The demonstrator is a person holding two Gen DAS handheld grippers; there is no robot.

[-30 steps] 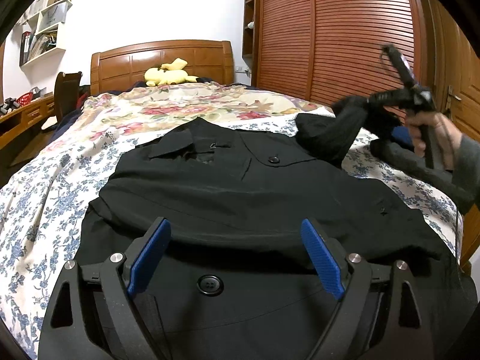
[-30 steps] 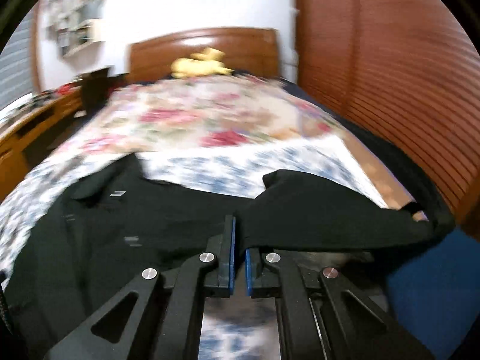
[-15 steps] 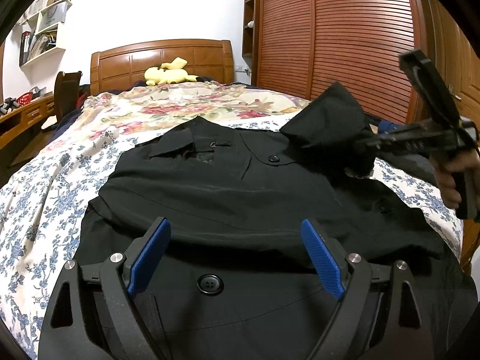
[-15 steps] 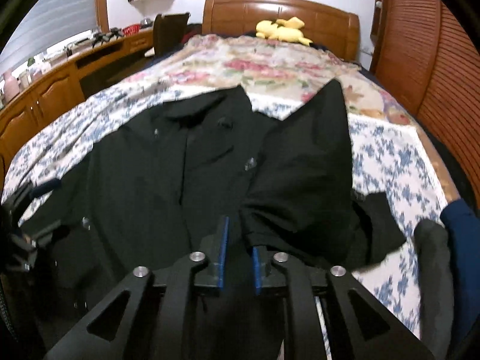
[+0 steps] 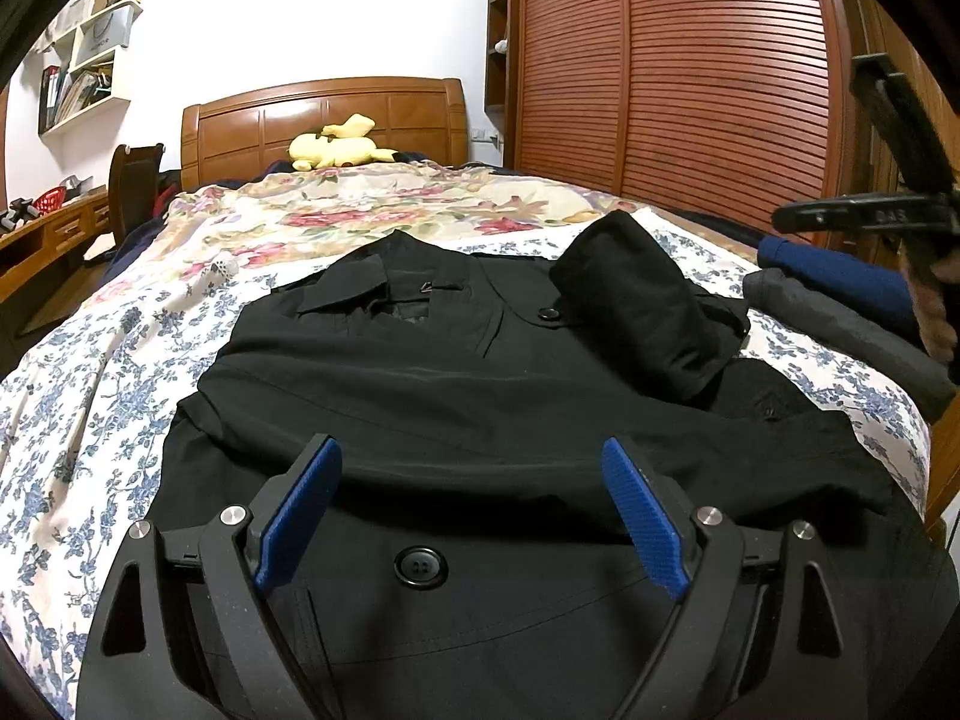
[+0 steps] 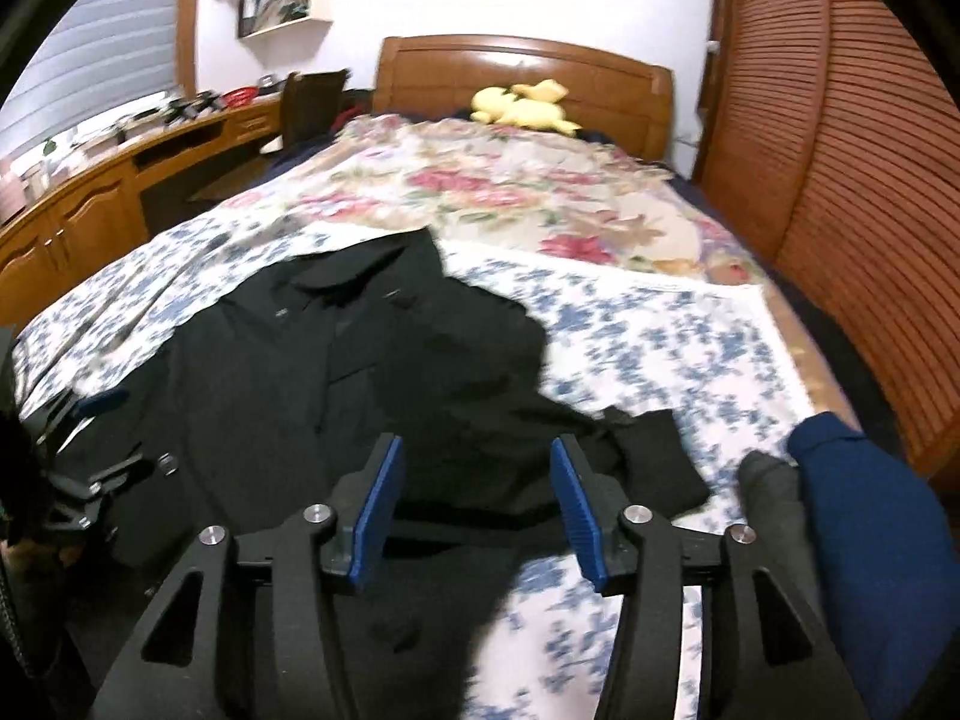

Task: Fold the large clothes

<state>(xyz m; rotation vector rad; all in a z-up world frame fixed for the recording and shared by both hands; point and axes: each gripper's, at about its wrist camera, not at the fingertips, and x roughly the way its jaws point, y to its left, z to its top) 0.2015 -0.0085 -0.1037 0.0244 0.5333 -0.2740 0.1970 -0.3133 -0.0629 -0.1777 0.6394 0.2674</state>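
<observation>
Black coat (image 5: pixel 468 396) spread front-up on the bed (image 5: pixel 78 360), collar toward the headboard (image 5: pixel 324 120). Your left gripper (image 5: pixel 471 510) hovers over the coat's lower front, jaws wide apart and released, with a button (image 5: pixel 420 566) of the coat seen between the blue pads; nothing is clamped. One sleeve (image 5: pixel 642 306) lies folded across the coat's chest, right of the collar. Your right gripper (image 6: pixel 474 516) is above the coat's right edge, jaws opening, empty, coat cloth below them and not pinched. Right of the coat, at the bed's edge, lie grey and blue clothes (image 6: pixel 864 516).
</observation>
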